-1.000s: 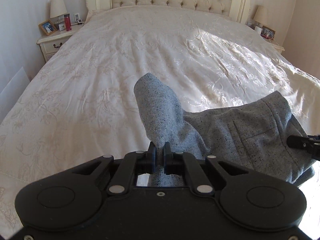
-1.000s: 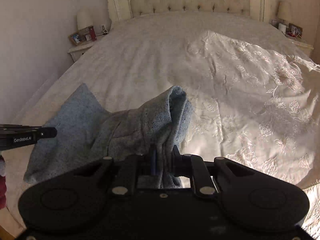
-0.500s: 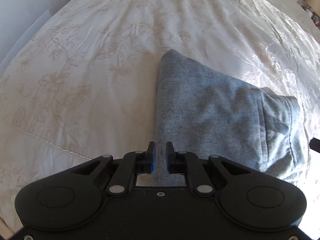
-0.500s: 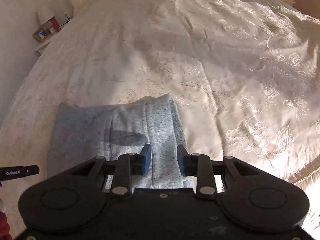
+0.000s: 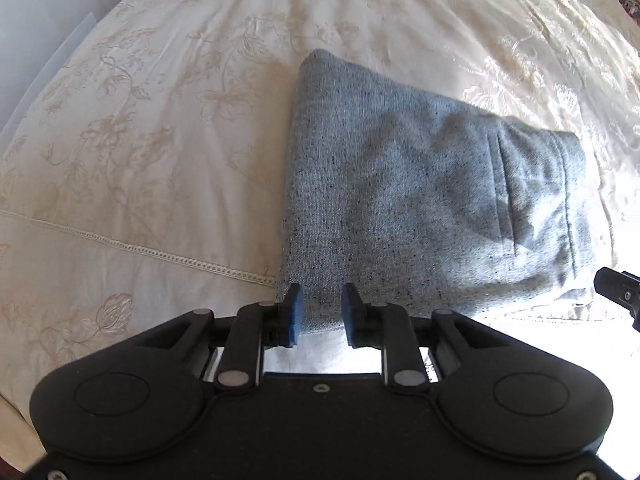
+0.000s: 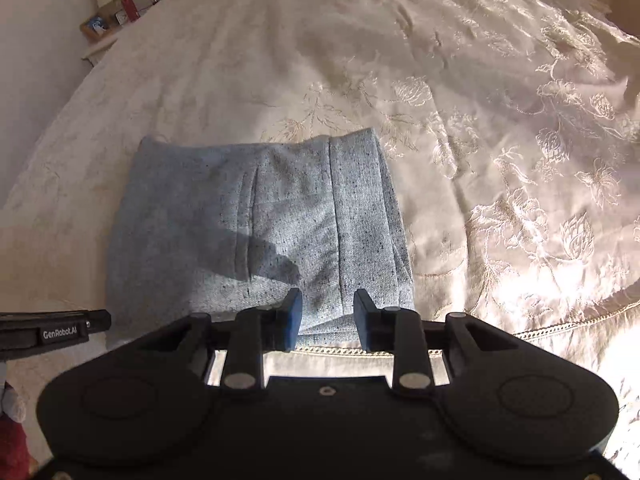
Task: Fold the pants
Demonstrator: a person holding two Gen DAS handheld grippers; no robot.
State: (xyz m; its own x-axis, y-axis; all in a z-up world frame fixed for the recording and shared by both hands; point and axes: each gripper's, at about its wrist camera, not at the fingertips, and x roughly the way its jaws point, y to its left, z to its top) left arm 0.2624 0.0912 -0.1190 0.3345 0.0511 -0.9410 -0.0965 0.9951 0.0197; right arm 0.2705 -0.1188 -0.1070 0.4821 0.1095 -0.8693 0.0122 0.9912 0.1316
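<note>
Bedspread [image 5: 140,140] | folded pants [image 5: 420,200] ahead | left claw [image 5: 319,314], right claw [image 6: 327,314] spread, empty

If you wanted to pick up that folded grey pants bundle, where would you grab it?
Probably the near edge of the pants, coming in low from the foot of the bed. The bundle lies flat, and its layers end in an edge facing both open hand-held grippers, left and right, so one at each near corner could pinch all layers.

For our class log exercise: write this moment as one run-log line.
left tool: open | right tool: open | speckled grey knit pants: folded, flat on cream embroidered bedspread
</note>
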